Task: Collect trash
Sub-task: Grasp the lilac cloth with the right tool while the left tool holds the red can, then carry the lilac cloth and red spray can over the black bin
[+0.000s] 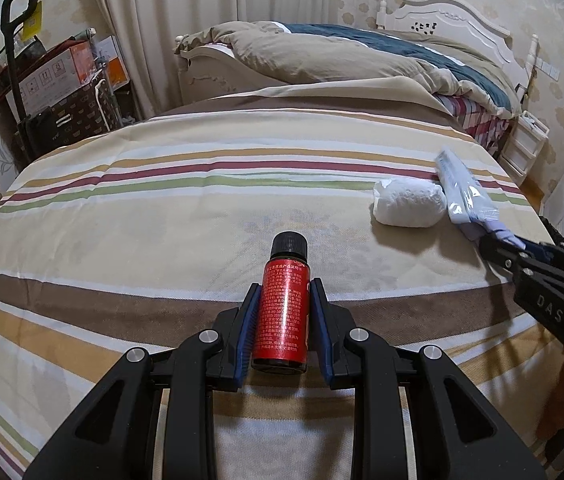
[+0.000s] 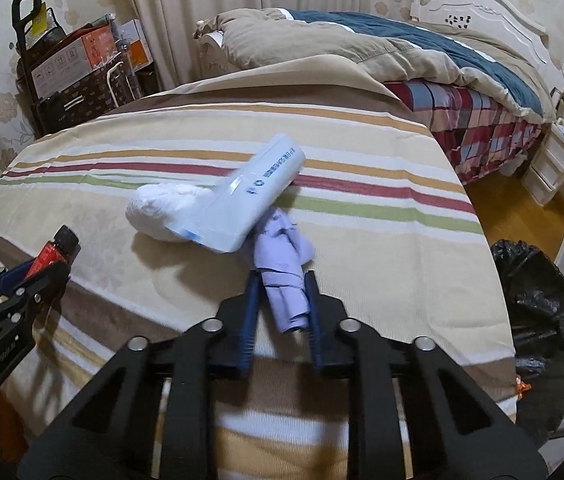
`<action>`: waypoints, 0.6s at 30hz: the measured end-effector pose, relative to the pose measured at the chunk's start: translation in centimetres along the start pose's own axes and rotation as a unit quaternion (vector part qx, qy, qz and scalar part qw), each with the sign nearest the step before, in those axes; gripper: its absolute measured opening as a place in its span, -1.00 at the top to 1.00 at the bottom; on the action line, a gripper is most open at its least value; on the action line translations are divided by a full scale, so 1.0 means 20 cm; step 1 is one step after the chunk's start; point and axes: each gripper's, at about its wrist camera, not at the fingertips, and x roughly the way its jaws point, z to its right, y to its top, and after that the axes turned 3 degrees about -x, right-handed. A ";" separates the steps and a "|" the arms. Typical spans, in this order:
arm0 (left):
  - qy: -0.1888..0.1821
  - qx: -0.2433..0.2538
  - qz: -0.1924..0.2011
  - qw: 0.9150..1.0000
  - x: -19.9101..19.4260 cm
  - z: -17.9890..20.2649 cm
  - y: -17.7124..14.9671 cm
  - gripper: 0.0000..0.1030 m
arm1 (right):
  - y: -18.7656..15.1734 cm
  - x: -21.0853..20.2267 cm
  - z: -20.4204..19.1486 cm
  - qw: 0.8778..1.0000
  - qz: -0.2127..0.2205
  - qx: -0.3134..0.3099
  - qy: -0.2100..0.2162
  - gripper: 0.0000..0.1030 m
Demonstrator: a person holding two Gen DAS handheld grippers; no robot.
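A small red bottle (image 1: 282, 320) with a black cap lies between the blue pads of my left gripper (image 1: 285, 286), which is shut on it just above the striped cloth (image 1: 162, 220). To the right, my right gripper (image 2: 283, 276) is shut on the crumpled lilac end (image 2: 282, 256) of a pale blue-white tube (image 2: 258, 196) that rests on the cloth. A white tissue wad (image 2: 154, 212) touches the tube's left side. The right wrist view also catches the left gripper (image 2: 54, 268) with the bottle (image 2: 56, 248) at its left edge.
A bin lined with a black bag (image 2: 537, 312) stands on the floor off the cloth's right edge. Behind the cloth is a bed with a rumpled quilt (image 2: 361, 52). Boxes and a trolley (image 2: 62, 72) fill the back left corner; white drawers (image 2: 553, 160) stand at the right.
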 end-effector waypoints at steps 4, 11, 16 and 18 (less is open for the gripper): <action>-0.001 -0.001 0.002 1.000 -0.01 0.01 -0.01 0.47 | -0.05 -0.04 -0.01 1.000 0.002 0.001 0.002 0.65; -0.010 -0.001 0.005 1.000 -0.04 0.03 -0.04 0.47 | -0.13 -0.13 0.00 1.000 0.009 0.008 0.007 0.65; -0.019 0.002 0.011 1.000 -0.07 0.08 -0.06 0.47 | -0.18 -0.17 0.04 1.000 0.015 0.022 0.003 0.65; -0.025 0.003 0.013 1.000 -0.08 0.11 -0.07 0.47 | -0.20 -0.20 0.07 0.999 0.018 0.028 -0.001 0.66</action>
